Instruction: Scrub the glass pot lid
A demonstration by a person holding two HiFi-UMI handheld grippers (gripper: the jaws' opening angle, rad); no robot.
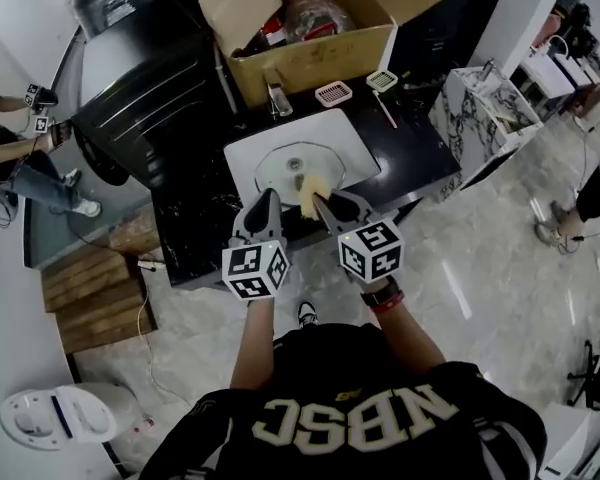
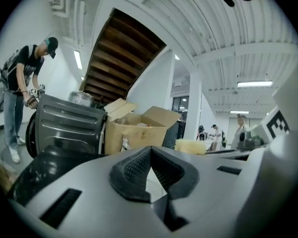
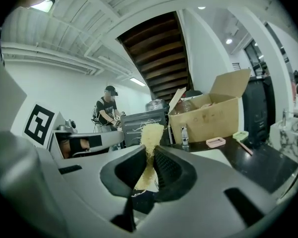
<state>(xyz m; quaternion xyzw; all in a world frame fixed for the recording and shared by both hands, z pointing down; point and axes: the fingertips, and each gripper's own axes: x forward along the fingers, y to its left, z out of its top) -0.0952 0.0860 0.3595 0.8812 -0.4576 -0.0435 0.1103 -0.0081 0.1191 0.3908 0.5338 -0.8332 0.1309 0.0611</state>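
head view, round glass pot lid (image 1: 286,168) in white sink (image 1: 352,136), right claw (image 1: 320,203) clamped on yellow sponge (image 1: 314,186), left claw (image 1: 271,195) together

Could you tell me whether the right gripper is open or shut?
Shut on the yellow scrubber: the right gripper view shows the right gripper with its jaws pinched on it, its frayed top standing above them.

Cardboard box (image 1: 310,58) on black counter (image 1: 410,158); pink dish (image 1: 333,93) beside.

Sole legible marking noted: pale capital letters "NBSC", printed across the front of my black shirt (image 1: 350,418).
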